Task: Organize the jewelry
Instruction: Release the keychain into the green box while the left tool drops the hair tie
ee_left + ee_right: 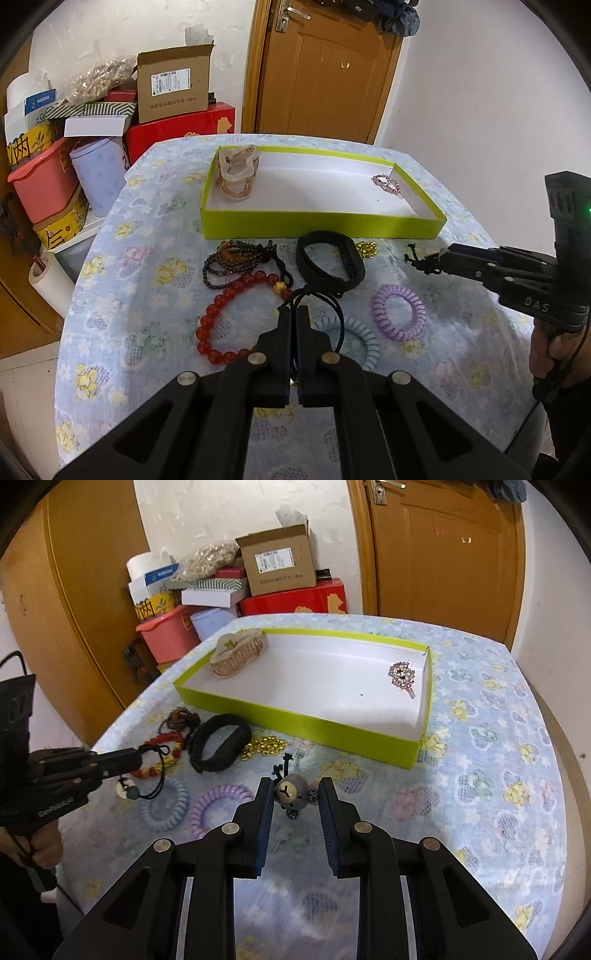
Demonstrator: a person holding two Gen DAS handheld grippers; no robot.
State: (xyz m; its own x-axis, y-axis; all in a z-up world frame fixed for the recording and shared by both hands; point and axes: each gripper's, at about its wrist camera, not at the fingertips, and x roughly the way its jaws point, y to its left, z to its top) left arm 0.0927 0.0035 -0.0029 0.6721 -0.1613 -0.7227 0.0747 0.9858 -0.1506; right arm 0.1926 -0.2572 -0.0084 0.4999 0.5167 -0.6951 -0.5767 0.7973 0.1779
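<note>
Left tongs [294, 314] pinch black cord necklace [157, 775]; right tongs [295, 794] straddle bear charm [291, 794].

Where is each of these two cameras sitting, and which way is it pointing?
Left wrist: sits on the left gripper, looking along its shut fingers, which pinch a black cord, toward the green tray; the right gripper and hand show.
Right wrist: sits on the right gripper, its fingers around a bear charm; the left gripper shows.
Shared: tray, door, purple coil tie.
</note>
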